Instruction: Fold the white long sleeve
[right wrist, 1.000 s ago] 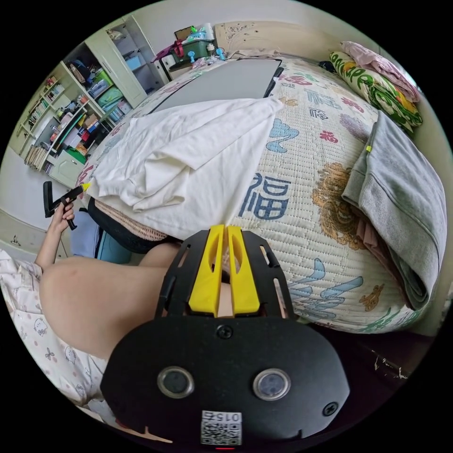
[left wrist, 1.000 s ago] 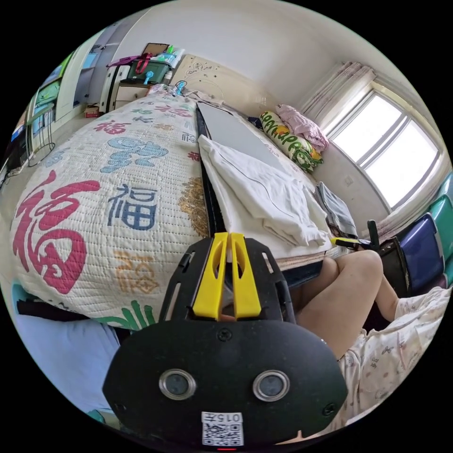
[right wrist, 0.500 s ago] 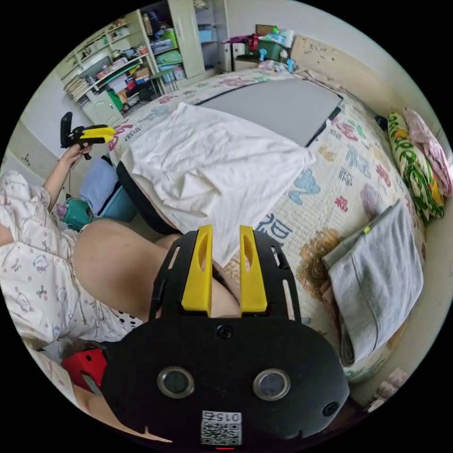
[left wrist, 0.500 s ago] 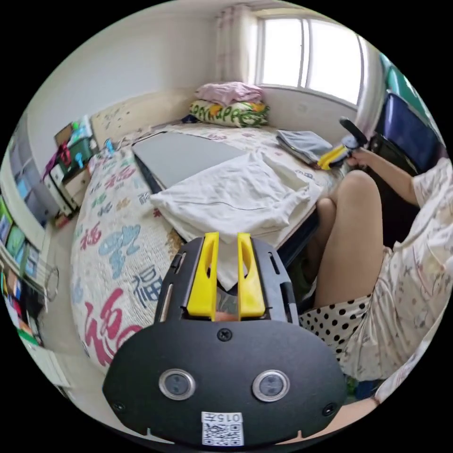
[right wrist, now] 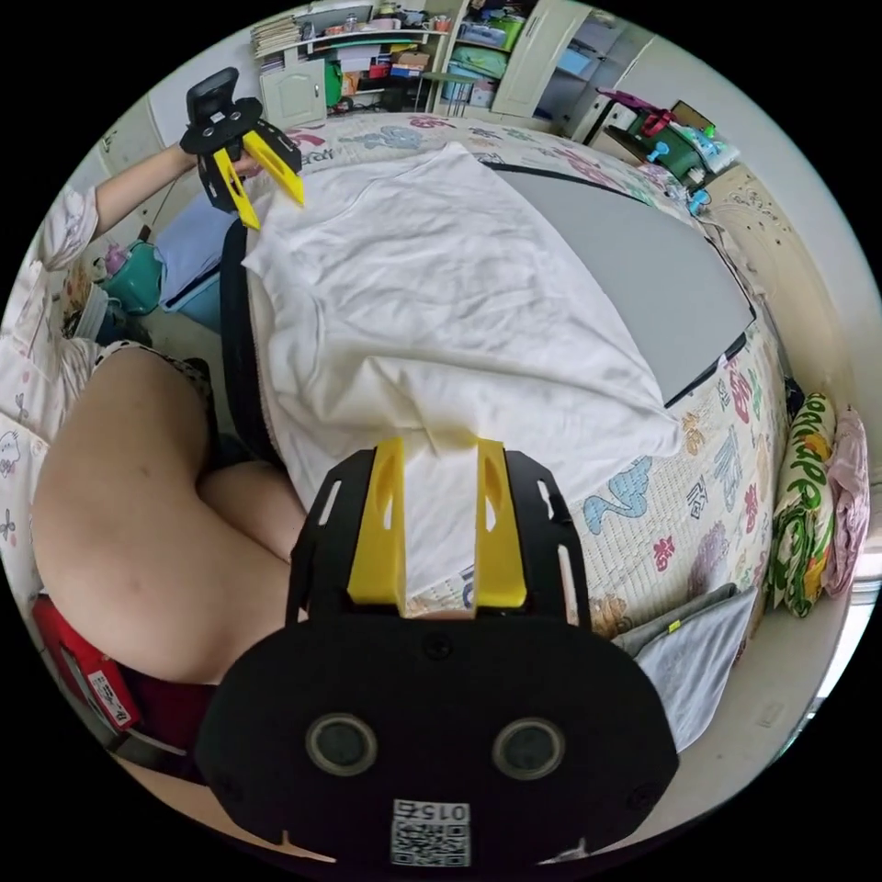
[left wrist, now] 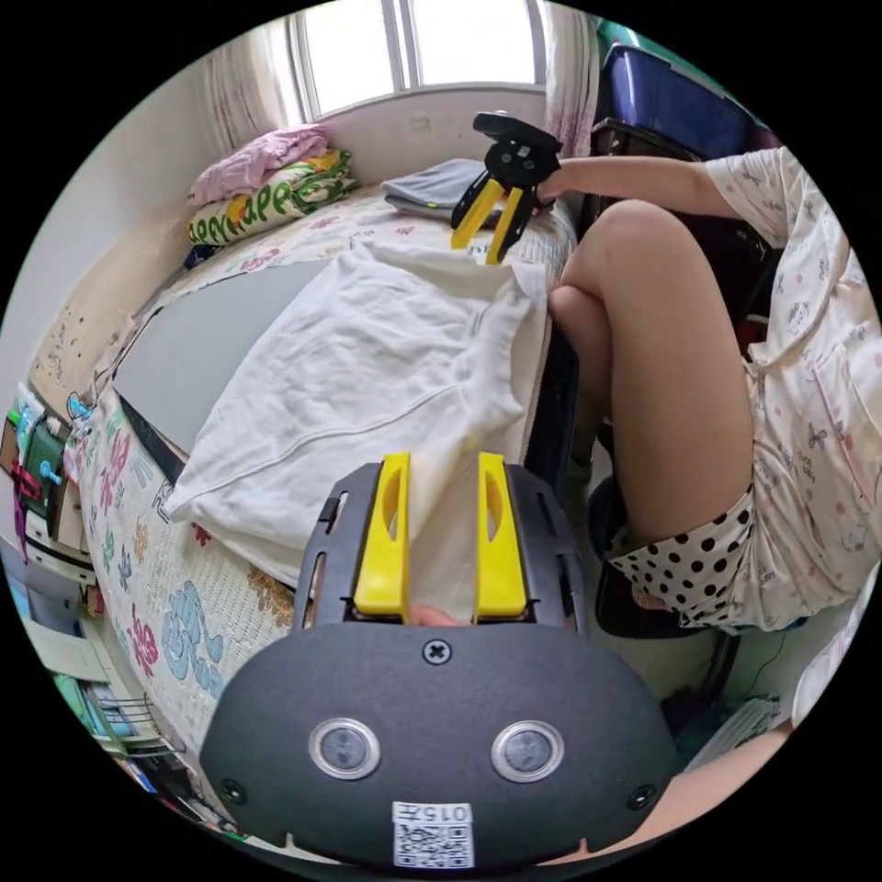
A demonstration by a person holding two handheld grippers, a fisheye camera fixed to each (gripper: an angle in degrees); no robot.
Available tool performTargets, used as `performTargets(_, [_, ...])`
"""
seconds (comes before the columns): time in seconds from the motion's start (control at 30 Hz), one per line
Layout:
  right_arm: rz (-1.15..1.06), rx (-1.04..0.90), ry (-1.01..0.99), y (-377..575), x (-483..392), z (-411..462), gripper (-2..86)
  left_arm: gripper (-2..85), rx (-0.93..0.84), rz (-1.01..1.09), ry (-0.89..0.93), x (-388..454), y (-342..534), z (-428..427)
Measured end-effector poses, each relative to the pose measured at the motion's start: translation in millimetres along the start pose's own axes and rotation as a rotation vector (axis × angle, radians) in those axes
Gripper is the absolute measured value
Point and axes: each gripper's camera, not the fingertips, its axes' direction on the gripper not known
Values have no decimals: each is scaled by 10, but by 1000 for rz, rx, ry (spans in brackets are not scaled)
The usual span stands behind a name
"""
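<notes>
Left gripper view: the left gripper (left wrist: pixel 443 459), jaws wide and empty, hangs above the white long sleeve (left wrist: pixel 367 367) lying at the bed's (left wrist: pixel 175 616) near edge, partly on one grey board (left wrist: pixel 197 344).

Right gripper view: the right gripper (right wrist: pixel 439 450) gapes likewise. Two grippers, one garment; regrasping an edge seems next.

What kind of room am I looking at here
Most likely a bedroom: a bed under a quilted bedspread holds the white long sleeve, with stacked pillows by the window and cluttered shelves along the wall.
</notes>
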Motion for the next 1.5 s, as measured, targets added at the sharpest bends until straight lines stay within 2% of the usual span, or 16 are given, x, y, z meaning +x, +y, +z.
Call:
performTargets(0.13, [47, 44, -19, 136, 88, -29, 17, 76, -14, -4, -15, -46, 62, 139])
performTargets(0.2, [75, 77, -53, 157, 136, -107, 17, 73, -17, -2, -11, -70, 39, 169])
performTargets(0.37, [75, 233, -74, -9, 43, -557, 135, 86, 62, 68, -11, 27, 14, 141])
performTargets(0.5, [3, 234, 7, -370, -104, -693, 123, 95, 50, 75, -24, 78, 12, 314])
performTargets(0.6, [-13, 186, 15, -697, -72, -712, 62, 91, 60, 66, -17, 73, -26, 346])
performTargets(0.67, [80, 184, -47, -902, 146, -785, 10, 54, 93, 31, 12, -1, -52, 319])
performTargets(0.83, [266, 260, -265, -1253, 688, -1239, -6, 9, 211, -58, 77, -268, -125, 186])
performTargets(1.0, [389, 319, -325, -1822, 1500, -2147, -8, 4, 318, -173, 95, -1156, -595, -291])
performTargets(1.1, [481, 323, -212, -2582, 2363, -2926, -5, 4, 431, -302, 60, -2209, -1151, -714])
performTargets(1.2, [727, 453, -59, -3503, 3450, -3833, 9, 13, 708, -643, -119, -3221, -1570, -1102])
performTargets(1.23, [790, 604, -45, -3753, 3755, -4246, 34, 21, 865, -782, -151, -3397, -1607, -1154])
performTargets(1.27, [848, 765, -87, -3877, 3919, -4566, 76, 34, 945, -859, -148, -3435, -1690, -1132])
performTargets(1.3, [870, 839, -119, -3909, 3946, -4673, 78, 44, 937, -878, -152, -3415, -1761, -1103])
performTargets(1.33, [871, 952, -202, -3972, 3915, -4777, 81, 58, 888, -844, -176, -3276, -1926, -1020])
performTargets(1.37, [822, 976, -300, -4076, 3819, -4771, 81, 68, 859, -739, -180, -3024, -2043, -901])
performTargets(1.5, [604, 748, -472, -4193, 3198, -4372, 87, 78, 763, -549, -148, -2149, -1996, -479])
